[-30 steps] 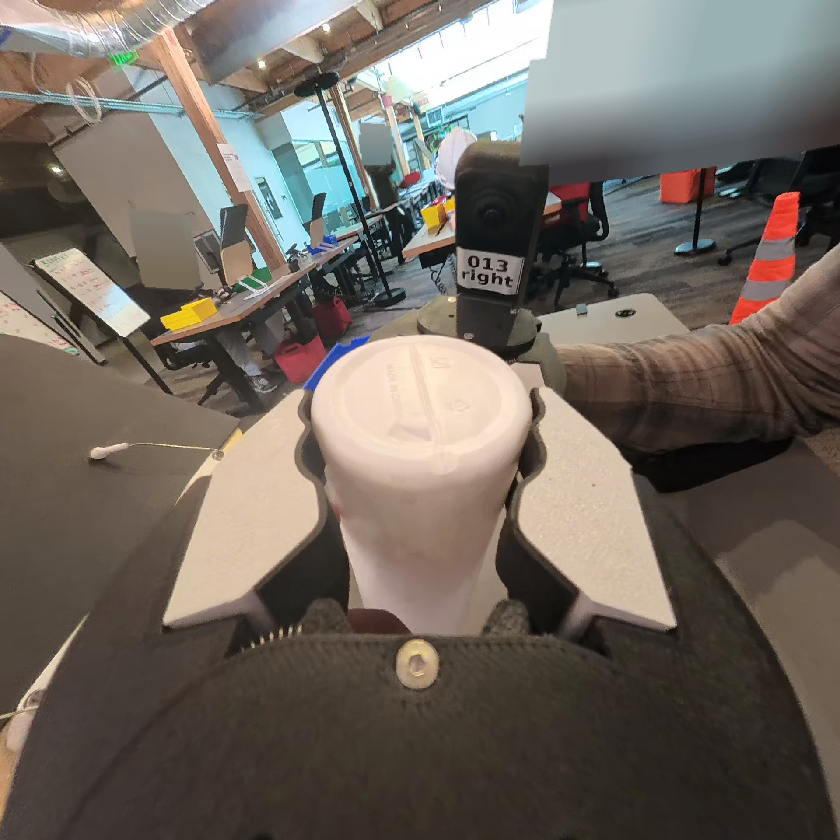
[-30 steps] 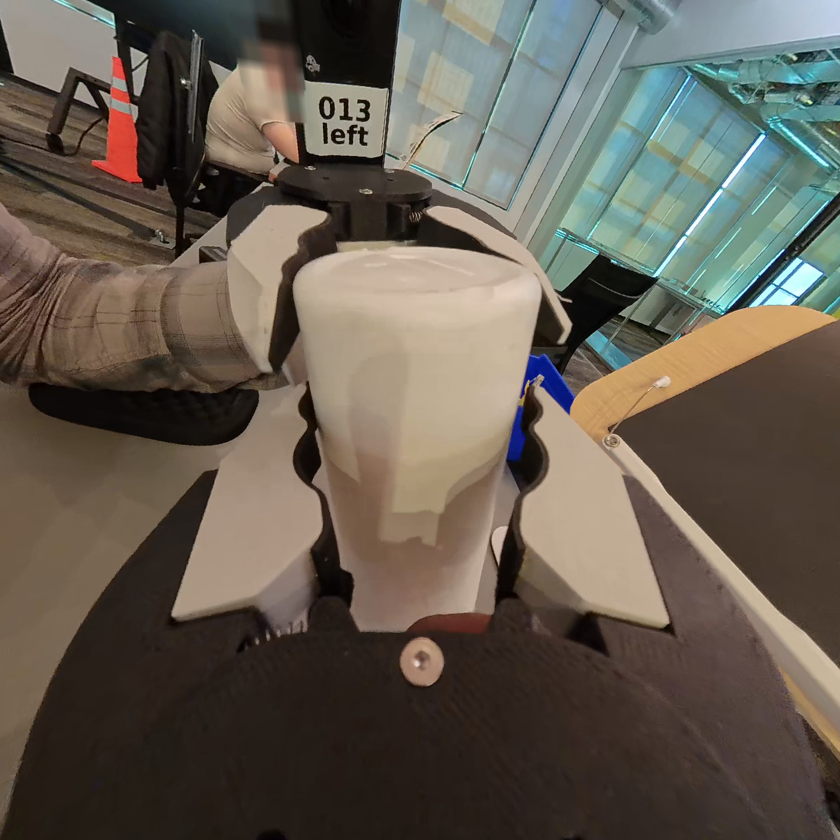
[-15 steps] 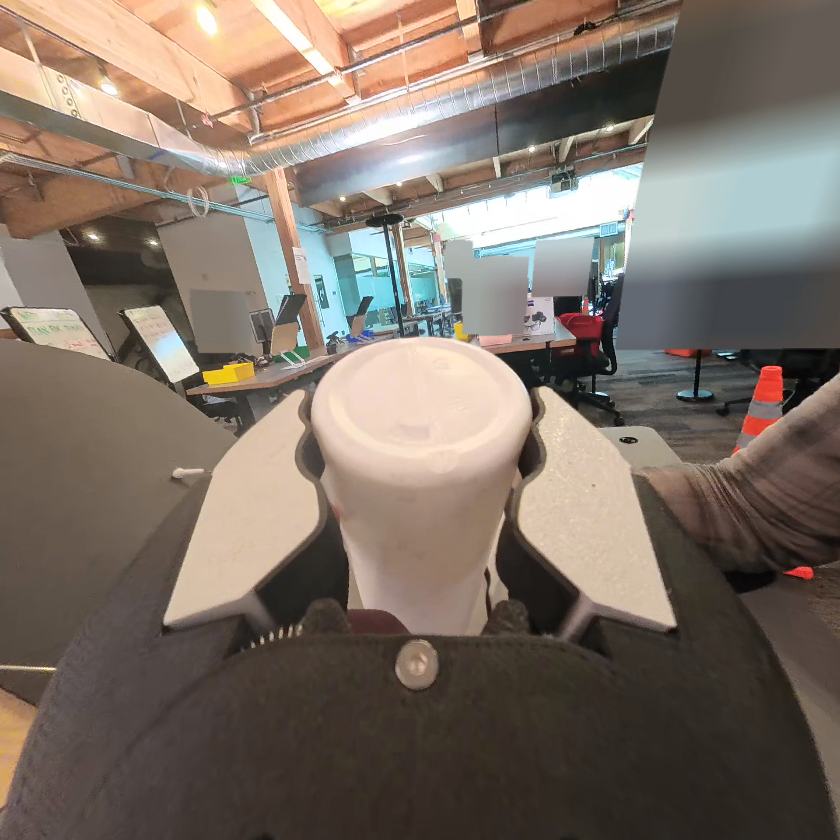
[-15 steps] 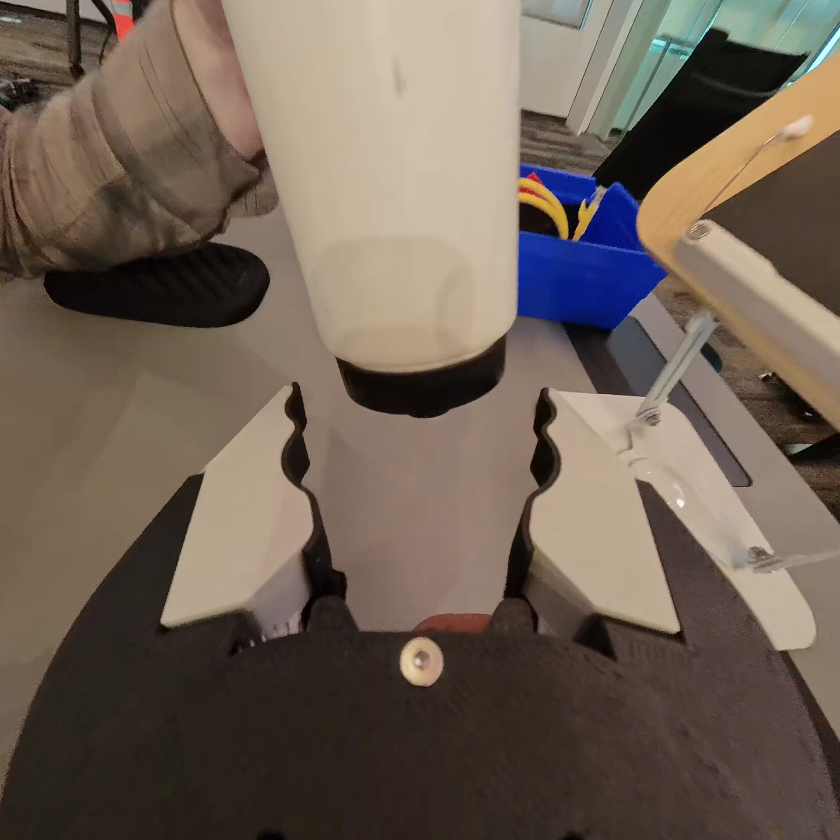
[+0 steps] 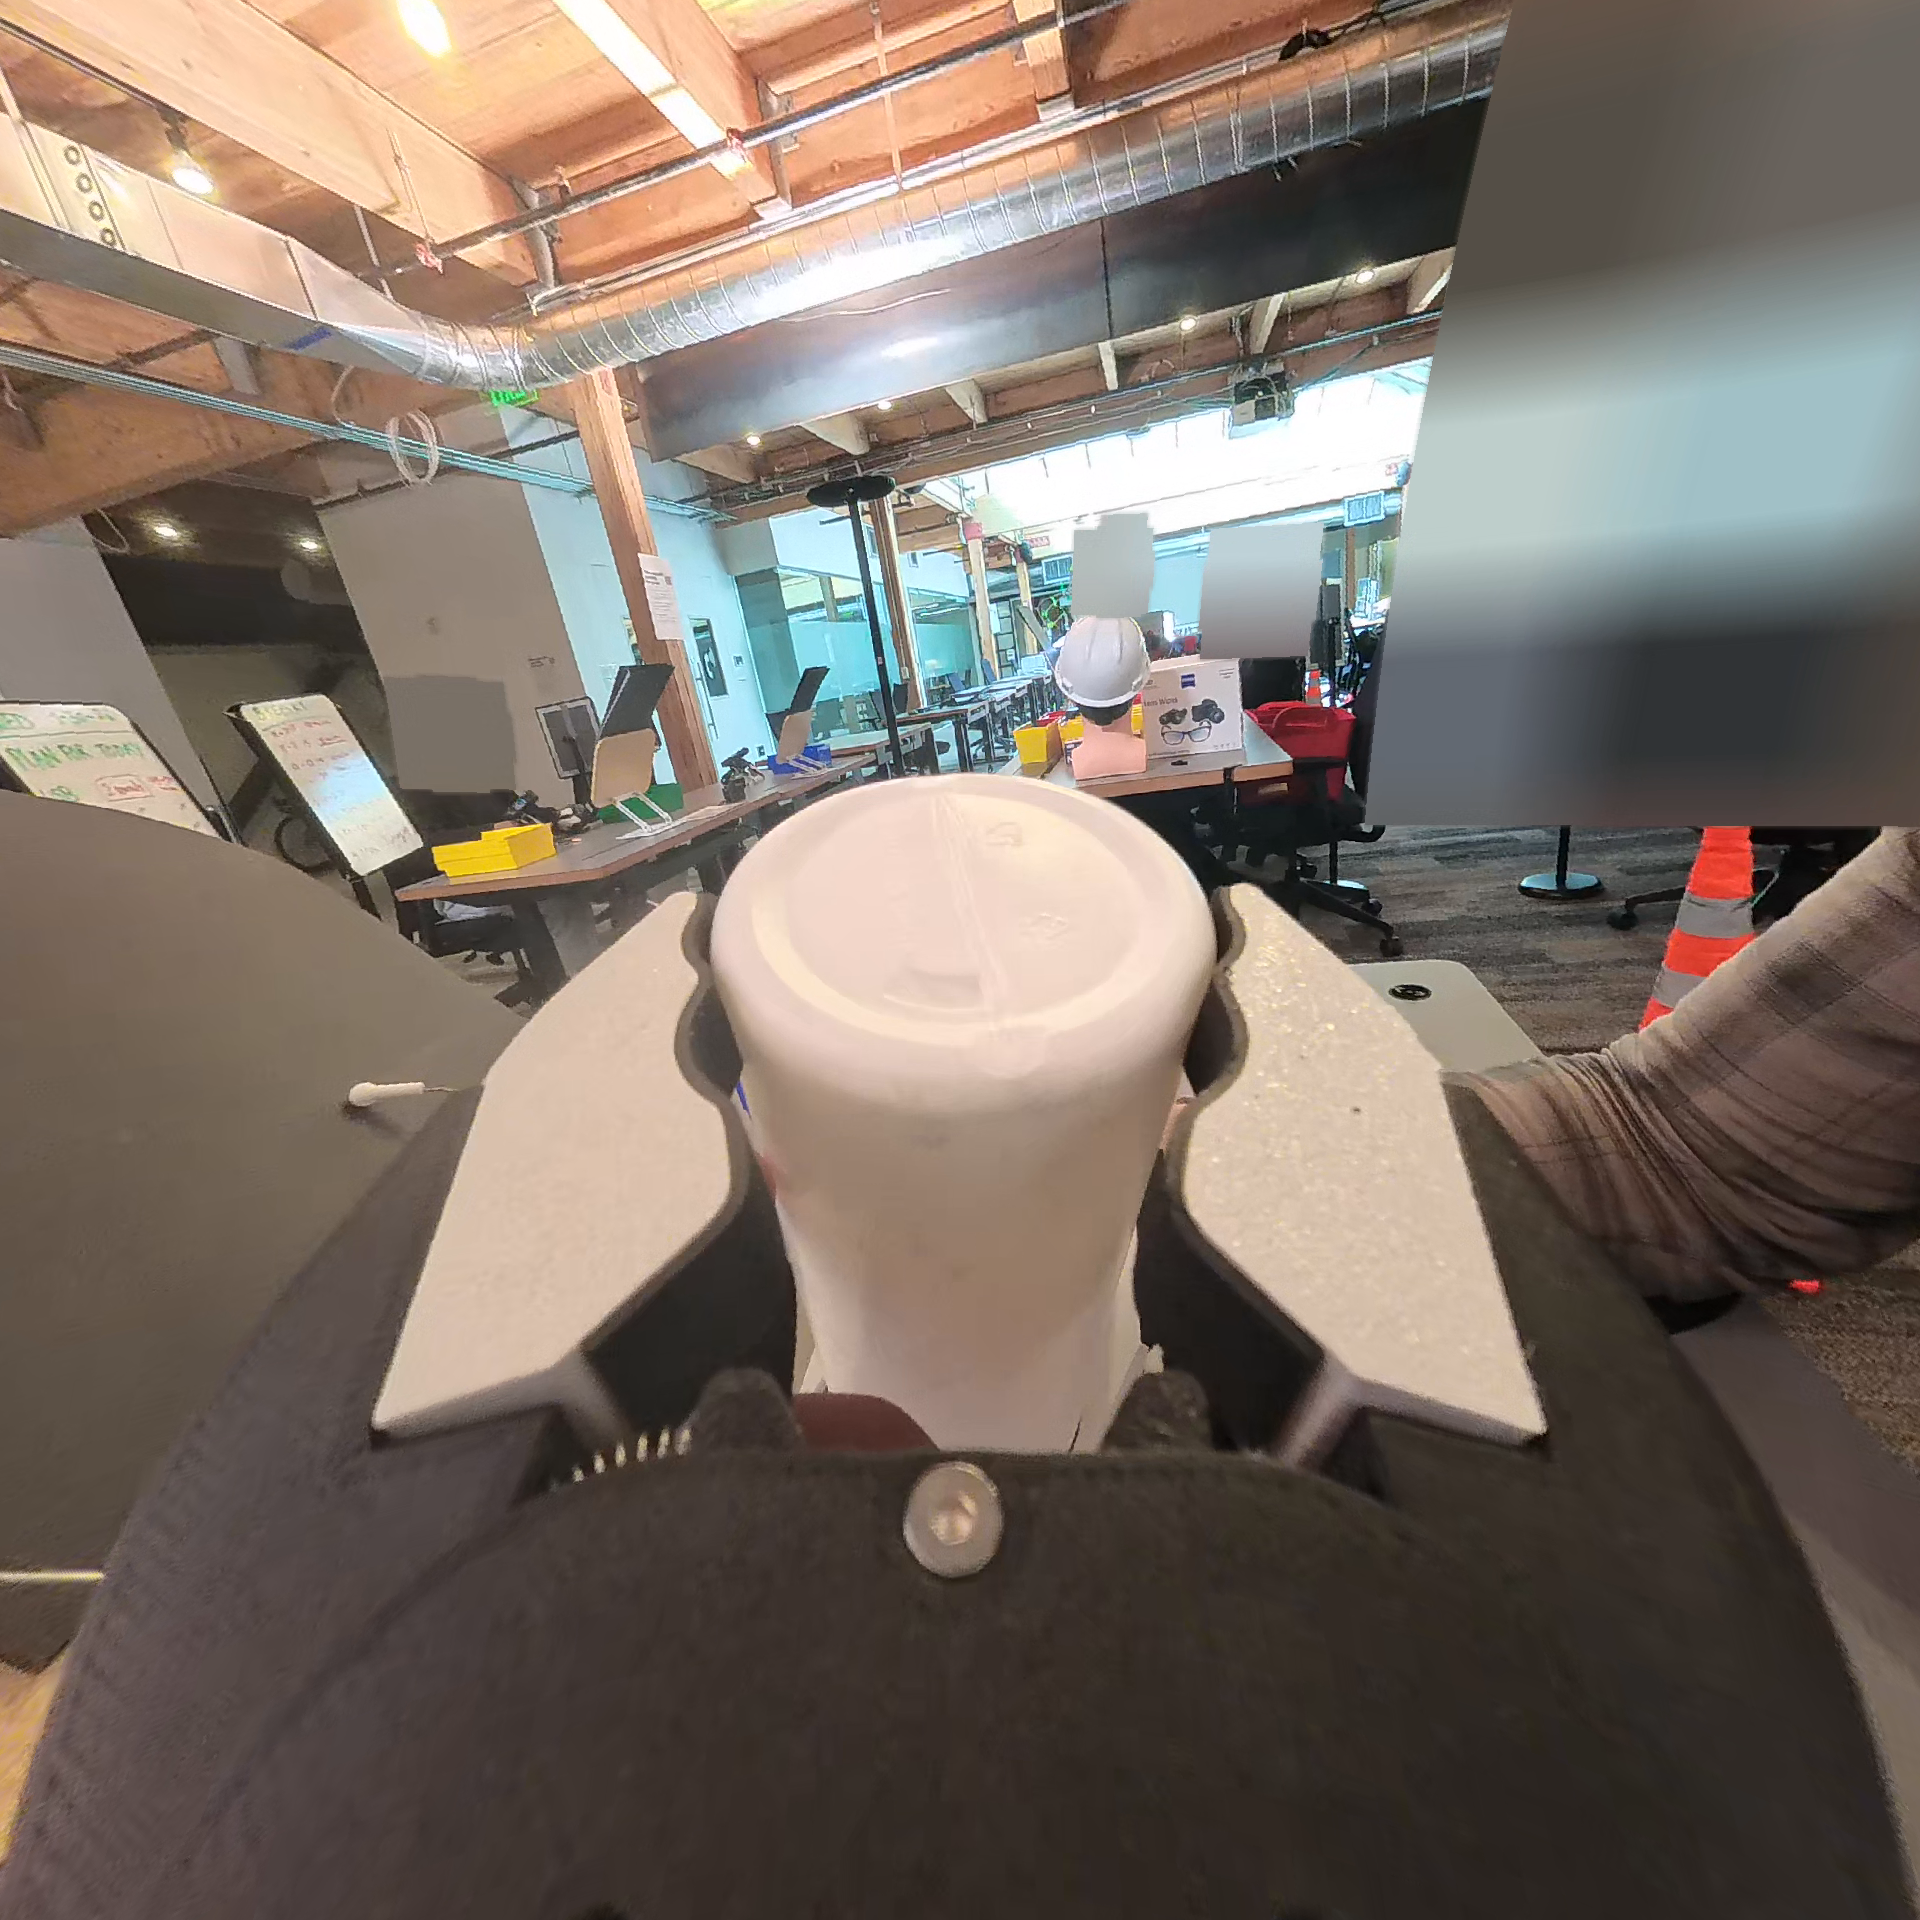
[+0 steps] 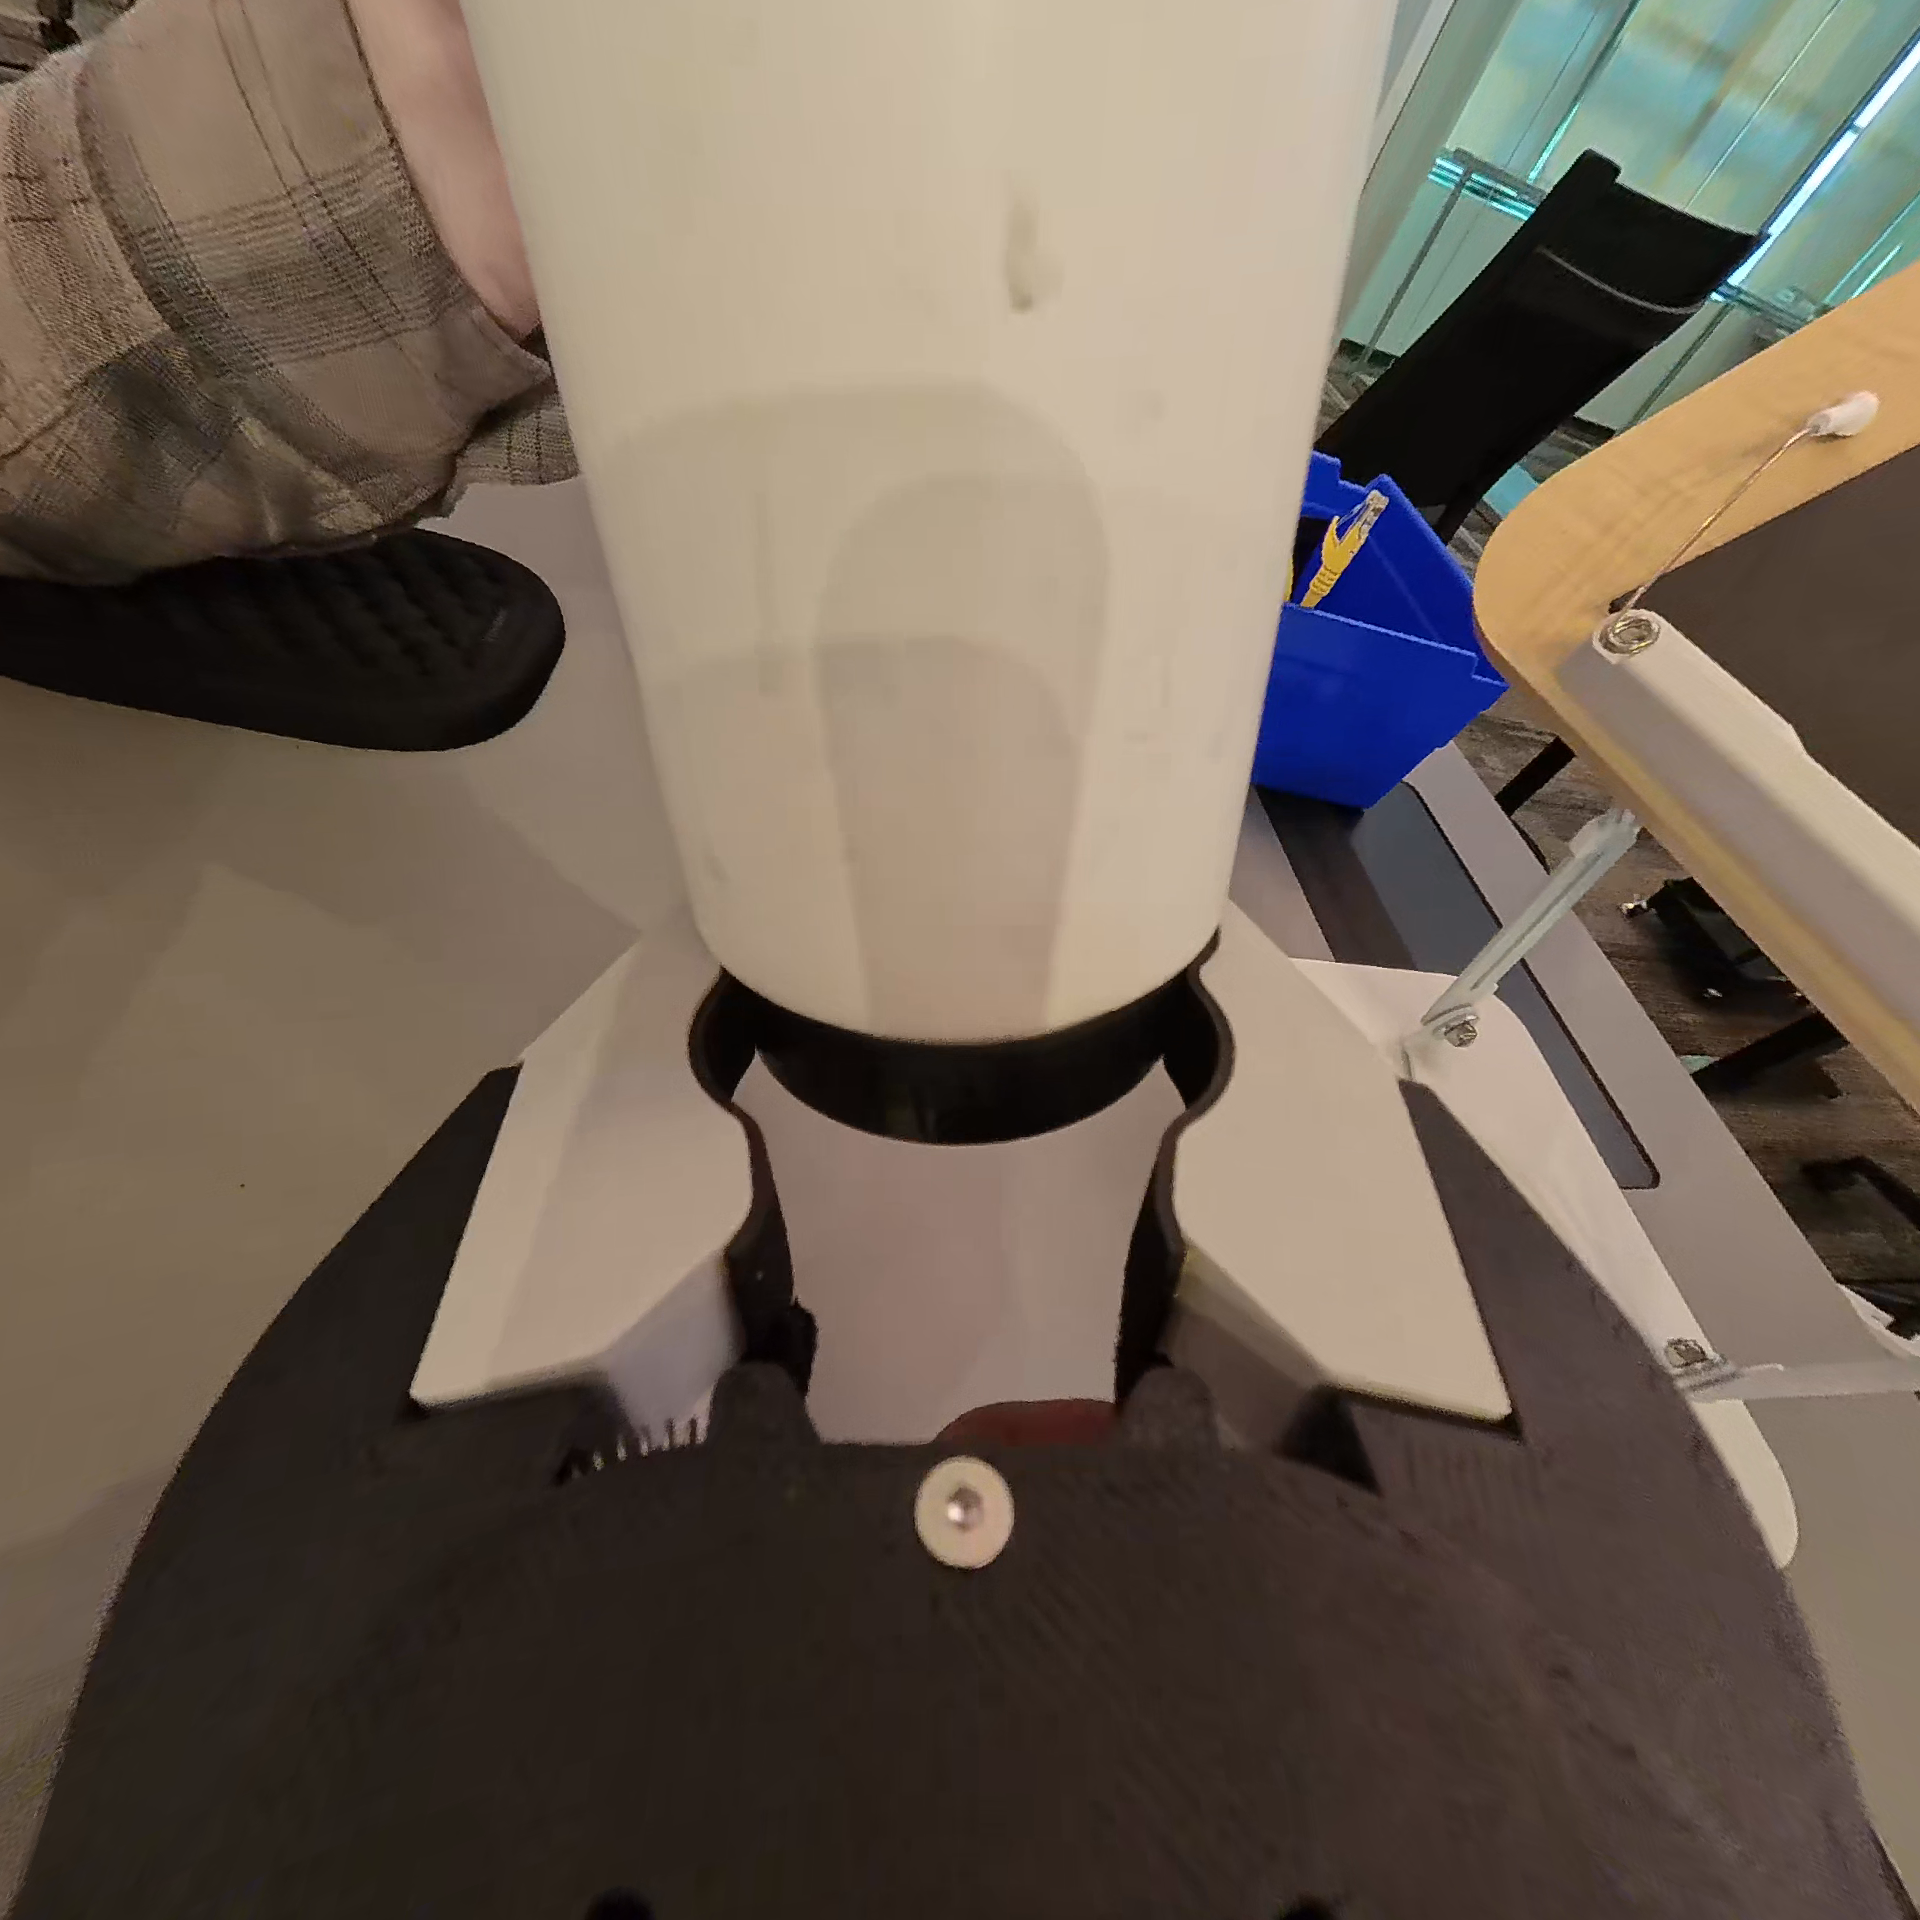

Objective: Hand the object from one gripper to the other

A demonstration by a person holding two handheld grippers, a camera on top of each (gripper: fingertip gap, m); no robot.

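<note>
White bottle (image 5: 961, 1049) sits clamped in the left gripper (image 5: 961, 997), its jaws pressed against both sides of the body, flat base pointing outward; a plaid sleeve (image 5: 1704, 1122) shows at far right. Only the right wrist view shows the bottle's black cap (image 6: 961, 1081), which hangs between the tips of the right gripper (image 6: 961, 1049). Its jaws stand apart around the cap, and whether they touch it cannot be told. A blue bin (image 6: 1361, 686) lies beyond.
</note>
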